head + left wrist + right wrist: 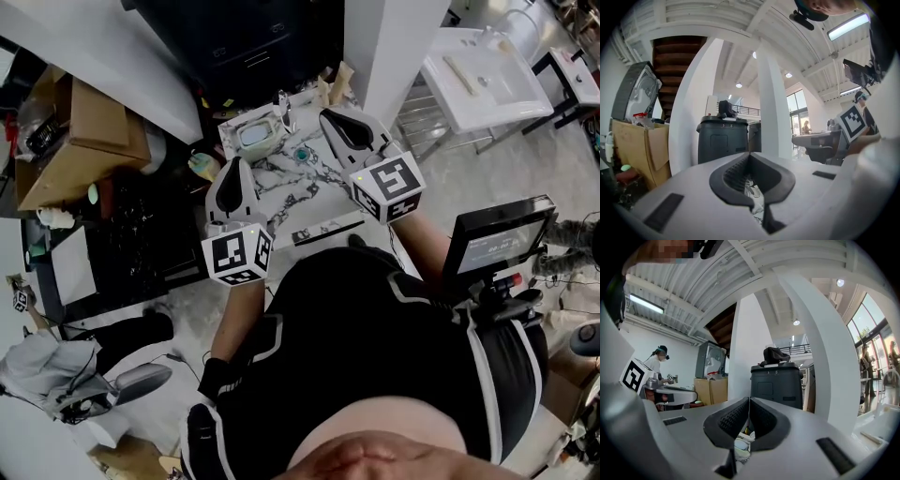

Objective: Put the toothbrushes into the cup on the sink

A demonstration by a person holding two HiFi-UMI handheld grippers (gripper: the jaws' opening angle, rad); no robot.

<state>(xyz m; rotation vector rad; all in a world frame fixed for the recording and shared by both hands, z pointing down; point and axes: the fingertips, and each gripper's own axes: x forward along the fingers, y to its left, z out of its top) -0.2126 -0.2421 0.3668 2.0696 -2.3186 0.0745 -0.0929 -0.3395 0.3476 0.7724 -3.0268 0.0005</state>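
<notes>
Left gripper (234,167) and right gripper (330,118) are both pinched together and empty, over the counter's (314,192) left and right edges. Marble shows between them. A teal item (301,154), possibly the cup, sits beside the basin (255,135).

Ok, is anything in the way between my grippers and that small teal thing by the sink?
Nothing visible. The left gripper and right gripper, both shut and empty, hang over the marble counter; the teal thing, perhaps the cup, lies open between them.
</notes>
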